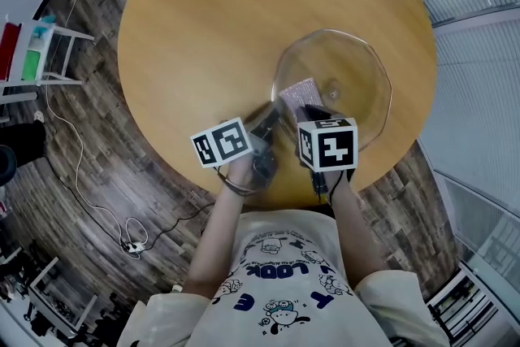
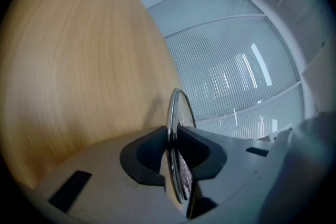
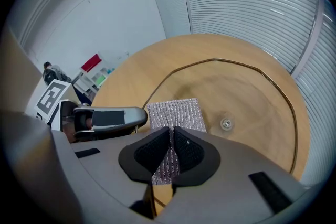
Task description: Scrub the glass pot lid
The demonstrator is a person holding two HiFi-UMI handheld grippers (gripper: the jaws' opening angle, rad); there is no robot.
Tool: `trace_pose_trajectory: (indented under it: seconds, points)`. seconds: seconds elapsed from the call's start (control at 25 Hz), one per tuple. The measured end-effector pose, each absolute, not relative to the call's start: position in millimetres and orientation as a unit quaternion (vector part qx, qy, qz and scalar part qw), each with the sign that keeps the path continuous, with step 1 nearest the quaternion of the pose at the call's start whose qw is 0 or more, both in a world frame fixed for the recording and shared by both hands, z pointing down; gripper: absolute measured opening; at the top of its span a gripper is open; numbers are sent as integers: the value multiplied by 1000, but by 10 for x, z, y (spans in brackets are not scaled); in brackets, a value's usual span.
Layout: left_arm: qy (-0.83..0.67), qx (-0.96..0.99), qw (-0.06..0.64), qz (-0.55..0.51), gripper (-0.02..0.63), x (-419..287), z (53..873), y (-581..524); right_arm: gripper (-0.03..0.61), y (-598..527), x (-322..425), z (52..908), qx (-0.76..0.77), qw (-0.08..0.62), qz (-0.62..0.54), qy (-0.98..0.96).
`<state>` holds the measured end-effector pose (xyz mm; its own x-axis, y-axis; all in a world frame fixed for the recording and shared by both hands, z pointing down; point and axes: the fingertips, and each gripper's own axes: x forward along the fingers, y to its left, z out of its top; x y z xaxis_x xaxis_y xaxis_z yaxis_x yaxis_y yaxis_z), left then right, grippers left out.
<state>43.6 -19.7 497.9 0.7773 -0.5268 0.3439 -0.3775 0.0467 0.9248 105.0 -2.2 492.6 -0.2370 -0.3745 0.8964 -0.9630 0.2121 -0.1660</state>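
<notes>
Glass pot lid (image 1: 351, 65) sits over the near right part of the round wooden table (image 1: 219, 20). Whether its far edge rests on the wood cannot be told.

Left gripper (image 2: 173, 150): jaws clamped on the lid's metal rim, seen edge-on between the two black pads. The grip is on the lid's near left edge.

Right gripper (image 3: 171, 150): jaws closed on a silver mesh scrub pad (image 3: 176, 112). The pad's free end lies flat against the glass, just left of the lid's centre screw (image 3: 226, 124) and inside the rim.

Both grippers are at the lid's near side, close beside each other, left one at the rim and right one over the glass.
</notes>
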Motion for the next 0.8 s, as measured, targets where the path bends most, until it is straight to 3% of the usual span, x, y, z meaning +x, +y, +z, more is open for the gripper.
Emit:
trace_pose_trajectory:
  seconds: [0.8]
  points:
    - [-328, 693, 641, -40, 74, 430, 5003, -178, 43, -279, 972, 4952, 485, 363, 383, -697]
